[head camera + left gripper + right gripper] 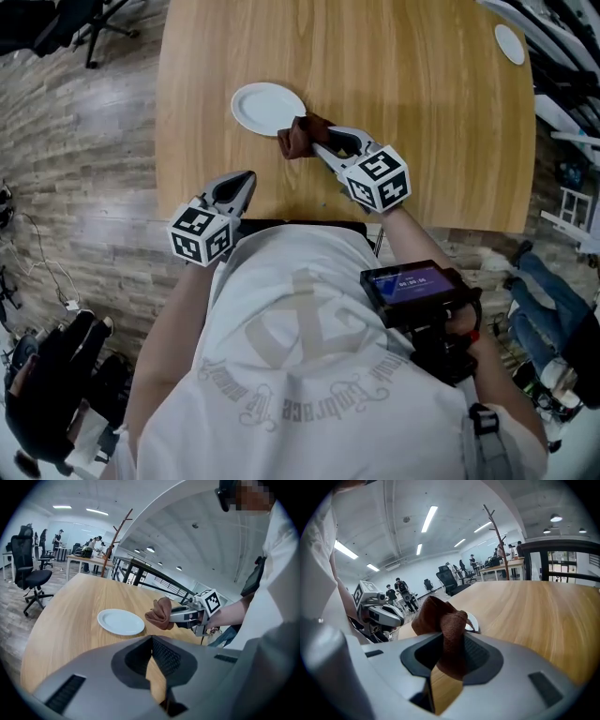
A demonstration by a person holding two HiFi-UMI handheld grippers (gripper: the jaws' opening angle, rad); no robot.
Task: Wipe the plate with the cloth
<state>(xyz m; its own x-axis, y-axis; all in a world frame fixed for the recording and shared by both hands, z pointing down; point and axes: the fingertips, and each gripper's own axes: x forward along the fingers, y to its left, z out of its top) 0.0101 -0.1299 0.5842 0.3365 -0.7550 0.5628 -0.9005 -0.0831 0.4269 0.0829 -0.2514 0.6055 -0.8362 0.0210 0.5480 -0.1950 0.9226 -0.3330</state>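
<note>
- While the right hand-held gripper (pixel 449 644) is clenched on a bunched brown cloth (pixel 440 620), the fabric stands up between its jaws and bulges out past their tips.
- Seen from the head view, the cloth sits at about 4 o'clock of a round white plate (pixel 268 108), just beside its rim; I cannot tell whether the two touch.
- The plate lies flat on a light wooden desk (pixel 422 112), in the desk's left half.
- The left hand-held gripper (pixel 248 176) is at about 7 o'clock of the plate, near the desk's near edge and apart from both plate and cloth.
- Its jaws are pressed together at the tips and grasp nothing, and they point toward the plate.
- A small white disc (pixel 510 43) rests at about 1 o'clock, near the desk's far right corner and well apart from the plate.
- At about 9 o'clock in the left gripper view, a black office chair (pixel 28 573) stands on the floor beyond the desk.
</note>
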